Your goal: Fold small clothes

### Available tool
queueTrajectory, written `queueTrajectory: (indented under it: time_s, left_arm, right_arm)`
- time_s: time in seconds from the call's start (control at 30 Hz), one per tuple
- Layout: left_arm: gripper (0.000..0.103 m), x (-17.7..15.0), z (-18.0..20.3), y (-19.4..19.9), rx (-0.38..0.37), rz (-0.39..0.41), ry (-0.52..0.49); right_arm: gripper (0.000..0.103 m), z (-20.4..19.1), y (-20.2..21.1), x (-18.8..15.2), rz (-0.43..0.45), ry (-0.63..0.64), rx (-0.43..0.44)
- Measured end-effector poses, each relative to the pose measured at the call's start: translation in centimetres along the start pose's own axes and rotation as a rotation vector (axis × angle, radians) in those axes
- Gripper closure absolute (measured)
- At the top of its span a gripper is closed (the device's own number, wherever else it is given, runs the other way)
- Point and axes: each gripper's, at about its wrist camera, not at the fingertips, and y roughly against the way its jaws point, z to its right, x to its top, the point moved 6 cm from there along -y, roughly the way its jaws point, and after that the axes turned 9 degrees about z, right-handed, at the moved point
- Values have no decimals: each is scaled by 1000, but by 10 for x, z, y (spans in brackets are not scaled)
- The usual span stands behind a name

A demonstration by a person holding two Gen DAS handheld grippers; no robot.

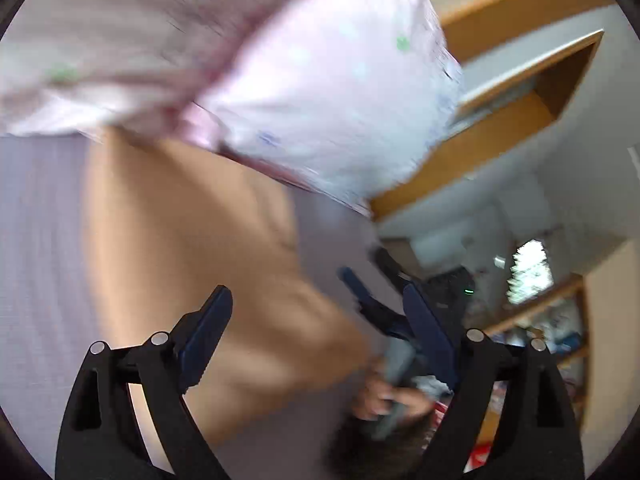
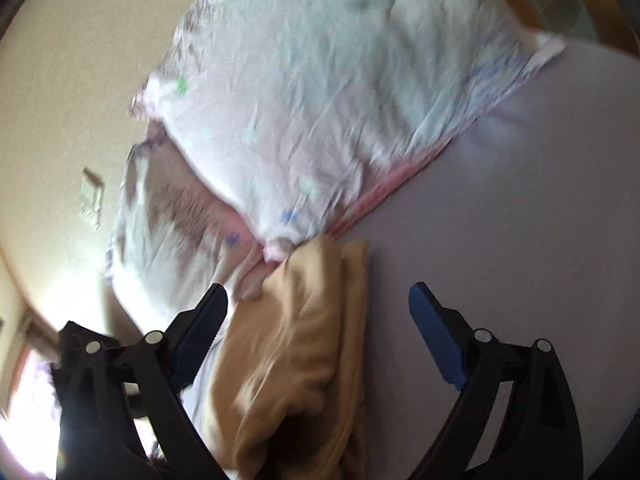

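A tan garment [image 1: 200, 248] lies on the pale lilac sheet [image 1: 40, 240]; in the right wrist view it shows bunched [image 2: 296, 352] between the fingers. My left gripper [image 1: 316, 312] is open and empty above it. My right gripper [image 2: 318, 304] is open, its jaws on either side of the tan cloth, not closed on it. The right gripper also shows in the left wrist view [image 1: 380, 280], held in a hand. Both views are motion-blurred.
A white pillow with small coloured prints and pink trim [image 1: 332, 92] [image 2: 328, 92] lies beyond the tan garment. A wooden headboard [image 1: 500, 80] runs behind it. Shelves [image 1: 552, 320] stand at the right. A wall with a switch plate [image 2: 90, 196] is at the left.
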Motion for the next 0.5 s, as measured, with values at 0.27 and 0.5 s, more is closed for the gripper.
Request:
queueTrajectory:
  time_s: [0.27,0.5]
  left_arm:
    - [16,-36,-75,4,175,-180,36]
    - [47,-62,-68,-14,77,-159,17]
  right_arm:
    - [6,-4,-26,-61,-337,-56,19]
    - [67,-11,-25,-92,-385,8,42]
